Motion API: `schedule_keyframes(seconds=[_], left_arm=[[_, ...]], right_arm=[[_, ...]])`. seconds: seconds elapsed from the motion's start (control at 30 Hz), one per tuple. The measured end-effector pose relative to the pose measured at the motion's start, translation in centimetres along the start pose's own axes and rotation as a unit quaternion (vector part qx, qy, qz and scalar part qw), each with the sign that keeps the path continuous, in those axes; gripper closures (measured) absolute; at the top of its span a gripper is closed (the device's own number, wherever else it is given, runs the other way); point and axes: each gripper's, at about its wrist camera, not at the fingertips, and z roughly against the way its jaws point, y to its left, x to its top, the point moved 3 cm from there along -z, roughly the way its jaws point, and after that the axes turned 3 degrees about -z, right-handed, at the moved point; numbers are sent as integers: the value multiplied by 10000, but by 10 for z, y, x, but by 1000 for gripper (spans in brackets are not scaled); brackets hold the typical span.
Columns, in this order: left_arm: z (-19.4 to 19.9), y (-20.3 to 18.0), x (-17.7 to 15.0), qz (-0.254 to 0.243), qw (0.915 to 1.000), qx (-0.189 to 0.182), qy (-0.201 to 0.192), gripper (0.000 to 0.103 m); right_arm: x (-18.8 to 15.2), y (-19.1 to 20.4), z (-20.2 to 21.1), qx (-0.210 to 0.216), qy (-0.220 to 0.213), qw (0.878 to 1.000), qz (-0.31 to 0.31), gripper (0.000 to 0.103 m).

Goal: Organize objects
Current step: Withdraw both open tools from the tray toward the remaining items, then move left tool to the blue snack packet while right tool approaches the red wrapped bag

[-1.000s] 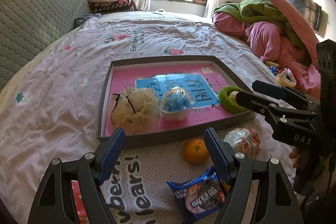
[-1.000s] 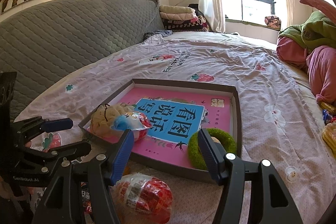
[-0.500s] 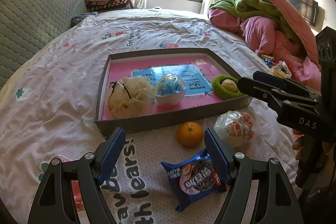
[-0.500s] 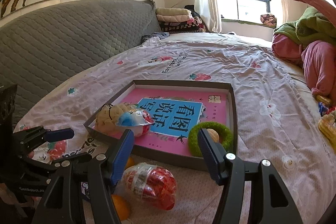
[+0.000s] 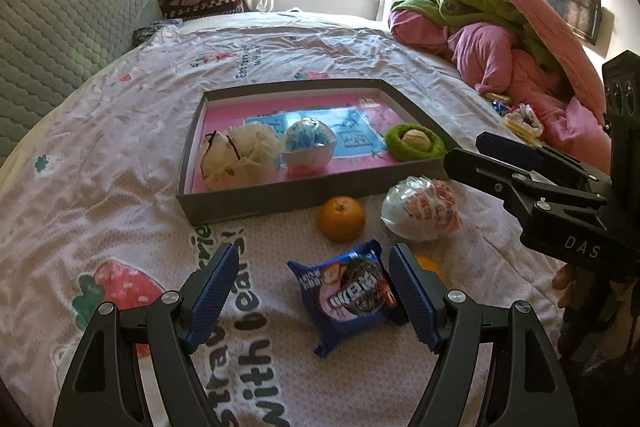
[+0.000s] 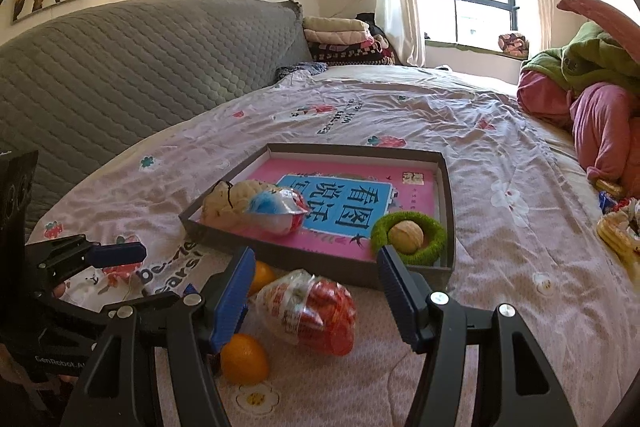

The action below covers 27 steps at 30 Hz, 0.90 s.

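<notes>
On the bed, the blue cookie packet (image 5: 347, 294) lies at 6 o'clock from the tray (image 5: 256, 205), light, crinkly and slippery, best pinched across its flat middle by the spread, empty left tongs (image 5: 314, 285), while the right tongs (image 6: 316, 293) gape empty too.

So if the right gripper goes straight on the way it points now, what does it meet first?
Most likely the red-and-white wrapped snack, lying on the bedsheet between the open right gripper fingers. The gray tray comes behind it; depth is uncertain.

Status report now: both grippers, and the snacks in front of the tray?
Left gripper open, right gripper open. Blue cookie pack, red-white bag outside tray. Nothing blocking.
</notes>
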Motion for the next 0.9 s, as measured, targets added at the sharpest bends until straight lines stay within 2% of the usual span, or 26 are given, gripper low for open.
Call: schedule_keyframes(seconds=[0.9], left_arm=[[-1,-28,-33,-134,9987,-210,453,24]], right_arm=[[-22,-6,8,-42,280,9994,-181,40]])
